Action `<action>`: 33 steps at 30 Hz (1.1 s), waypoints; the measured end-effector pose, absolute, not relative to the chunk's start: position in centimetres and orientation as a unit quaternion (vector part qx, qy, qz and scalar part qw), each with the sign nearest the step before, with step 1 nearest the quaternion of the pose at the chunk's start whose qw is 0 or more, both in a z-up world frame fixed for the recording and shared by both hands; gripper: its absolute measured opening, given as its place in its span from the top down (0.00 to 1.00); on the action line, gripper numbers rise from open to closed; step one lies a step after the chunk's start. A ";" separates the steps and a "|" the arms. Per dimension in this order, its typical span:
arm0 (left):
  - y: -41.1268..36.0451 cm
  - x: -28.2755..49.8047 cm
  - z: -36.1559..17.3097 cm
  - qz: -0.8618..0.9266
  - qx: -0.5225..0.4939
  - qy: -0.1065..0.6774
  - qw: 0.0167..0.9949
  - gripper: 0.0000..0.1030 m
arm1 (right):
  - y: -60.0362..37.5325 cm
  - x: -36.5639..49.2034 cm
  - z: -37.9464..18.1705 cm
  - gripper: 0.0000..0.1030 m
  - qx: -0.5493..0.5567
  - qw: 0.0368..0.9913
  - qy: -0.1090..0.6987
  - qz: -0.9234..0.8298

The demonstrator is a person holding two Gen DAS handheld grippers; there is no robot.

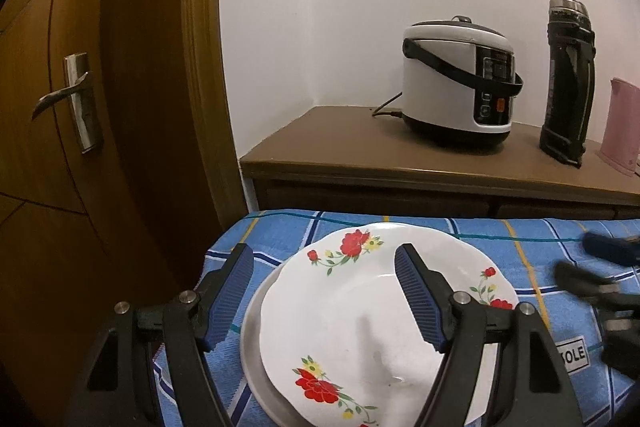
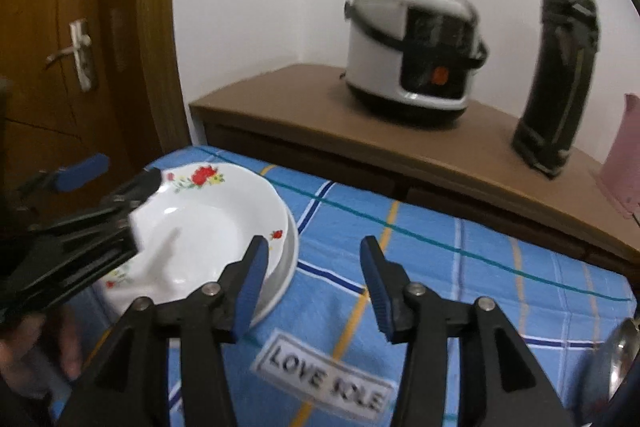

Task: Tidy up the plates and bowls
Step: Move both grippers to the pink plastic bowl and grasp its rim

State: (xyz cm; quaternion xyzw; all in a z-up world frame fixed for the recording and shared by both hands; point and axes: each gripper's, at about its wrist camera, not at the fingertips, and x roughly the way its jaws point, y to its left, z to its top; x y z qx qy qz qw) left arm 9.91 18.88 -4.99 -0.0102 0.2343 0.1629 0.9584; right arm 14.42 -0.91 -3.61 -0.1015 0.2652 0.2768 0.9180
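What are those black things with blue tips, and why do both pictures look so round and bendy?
They are tongs that a person holds, one in each hand. A small wide-eyed camera rides on each, which bends the picture. One picture looks along the left tongs, open over a flowered plate stacked on a plain plate. The other looks along the right tongs, open beside them and holding nothing. The plates lie on a blue checked cloth. Behind, a cabinet bears a rice cooker and a black flask.

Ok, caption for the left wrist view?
Open left tool over a floral plate stacked on a plain plate, blue checked cloth beneath.
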 end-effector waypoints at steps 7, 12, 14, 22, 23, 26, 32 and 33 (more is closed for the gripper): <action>15.2 9.7 -4.7 0.113 -0.012 0.252 0.961 0.27 | -10.1 7.6 1.0 0.53 -0.069 0.929 0.223 0.288; 8.3 8.3 -3.7 -0.012 -0.025 0.281 0.959 0.27 | -17.9 4.1 1.2 0.53 -0.070 0.945 0.228 0.222; 5.0 7.7 -3.4 -0.061 -0.018 0.291 0.955 0.27 | -21.0 3.4 0.3 0.53 -0.066 0.949 0.247 0.184; -6.0 5.6 -4.4 -0.204 0.019 0.328 0.922 0.27 | -28.8 2.4 -4.4 0.54 -0.027 0.943 0.317 0.101; -6.9 5.4 -4.6 -0.212 0.024 0.330 0.920 0.27 | -29.1 2.4 -4.7 0.54 -0.025 0.942 0.320 0.097; -8.9 4.9 -4.9 -0.236 0.039 0.332 0.912 0.27 | -30.0 2.8 -5.7 0.61 -0.016 0.938 0.332 0.093; -10.2 5.1 -5.6 -0.261 0.046 0.340 0.902 0.29 | -30.3 2.8 -6.9 0.68 -0.009 0.934 0.340 0.106; -10.4 5.2 -5.7 -0.263 0.047 0.343 0.901 0.32 | -30.3 2.9 -7.0 0.68 -0.009 0.934 0.341 0.107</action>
